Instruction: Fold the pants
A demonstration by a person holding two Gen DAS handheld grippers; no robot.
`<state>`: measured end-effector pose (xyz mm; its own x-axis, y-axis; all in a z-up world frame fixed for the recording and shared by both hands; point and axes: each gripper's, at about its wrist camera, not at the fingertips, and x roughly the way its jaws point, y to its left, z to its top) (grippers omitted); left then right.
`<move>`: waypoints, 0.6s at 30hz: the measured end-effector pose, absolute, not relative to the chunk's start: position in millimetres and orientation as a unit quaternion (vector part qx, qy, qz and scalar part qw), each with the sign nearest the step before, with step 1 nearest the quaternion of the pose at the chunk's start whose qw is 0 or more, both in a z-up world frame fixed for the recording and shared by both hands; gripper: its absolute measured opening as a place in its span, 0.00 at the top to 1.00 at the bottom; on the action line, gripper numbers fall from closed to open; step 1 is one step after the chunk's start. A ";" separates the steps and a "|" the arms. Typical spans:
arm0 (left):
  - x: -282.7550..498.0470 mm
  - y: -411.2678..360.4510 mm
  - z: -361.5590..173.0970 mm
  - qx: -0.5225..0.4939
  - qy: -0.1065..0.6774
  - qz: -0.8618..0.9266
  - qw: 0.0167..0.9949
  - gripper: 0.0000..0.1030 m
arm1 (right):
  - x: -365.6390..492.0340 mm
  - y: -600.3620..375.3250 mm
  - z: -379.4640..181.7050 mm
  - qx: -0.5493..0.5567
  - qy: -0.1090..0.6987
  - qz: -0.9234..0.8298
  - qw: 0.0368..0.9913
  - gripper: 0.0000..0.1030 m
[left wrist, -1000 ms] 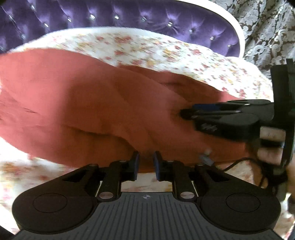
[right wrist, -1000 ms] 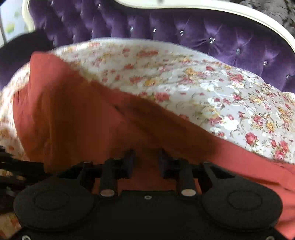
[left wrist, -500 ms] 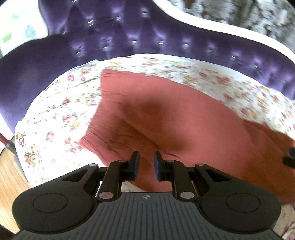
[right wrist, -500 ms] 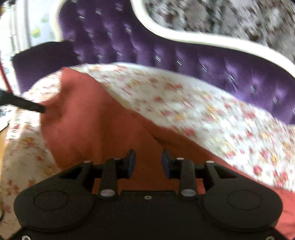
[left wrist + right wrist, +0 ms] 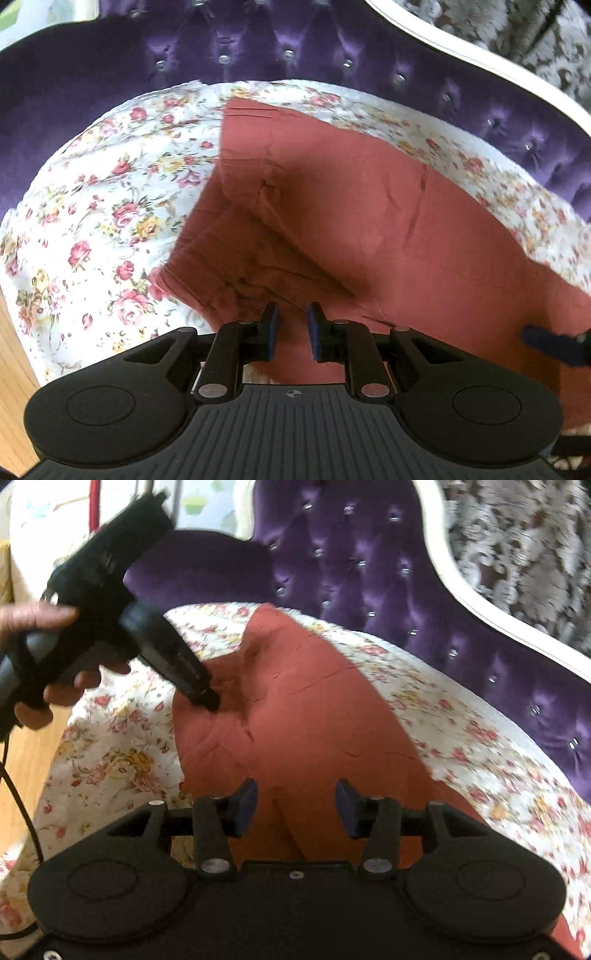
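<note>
Rust-red pants (image 5: pixel 369 206) lie across a floral sheet (image 5: pixel 92 206), with the waist end toward the purple backrest. In the left wrist view my left gripper (image 5: pixel 291 330) stands over the near edge with only a narrow gap, and red cloth fills it. The right wrist view shows the left gripper (image 5: pixel 210 701) with its tip dug into the pants (image 5: pixel 314 738) and creases running out from it. My right gripper (image 5: pixel 295 808) is opening, its jaws wide apart over a ridge of the cloth and its pads clear of it. The right gripper (image 5: pixel 532 338) shows as a dark tip at the right edge.
A purple tufted backrest (image 5: pixel 388 572) with a white frame (image 5: pixel 454 587) curves behind the seat. Patterned grey wallpaper (image 5: pixel 517 528) is beyond it. Wooden floor (image 5: pixel 14 369) shows at the left. A hand (image 5: pixel 33 620) holds the left gripper, and a black cable (image 5: pixel 18 812) hangs from it.
The right jaws have spread wide off the cloth. The left gripper has shifted toward the left end of the pants, away from the right gripper, keeping its narrow gap. Both views have rolled.
</note>
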<state>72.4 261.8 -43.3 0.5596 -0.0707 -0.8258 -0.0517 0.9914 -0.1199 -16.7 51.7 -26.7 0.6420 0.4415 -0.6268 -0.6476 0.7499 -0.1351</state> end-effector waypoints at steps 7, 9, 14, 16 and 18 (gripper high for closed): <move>73.2 265.3 -44.0 -0.051 0.467 -0.016 0.883 0.82 | -7.4 72.1 -50.4 -0.260 0.291 0.283 0.876 0.84; 75.3 263.4 -44.3 -0.043 0.467 -0.016 0.883 0.82 | -4.0 67.8 -45.9 -0.241 0.292 0.284 0.881 0.91; 81.8 262.5 -44.5 -0.055 0.462 -0.025 0.885 0.81 | 3.4 35.9 -13.9 -0.120 0.286 0.288 0.906 0.91; 85.8 259.4 -45.1 -0.059 0.463 -0.032 0.884 0.81 | 11.1 25.1 -6.8 -0.081 0.296 0.289 0.907 0.91; 90.5 254.7 -46.2 -0.065 0.464 -0.040 0.882 0.81 | 19.0 18.8 -4.1 -0.054 0.307 0.287 0.906 0.91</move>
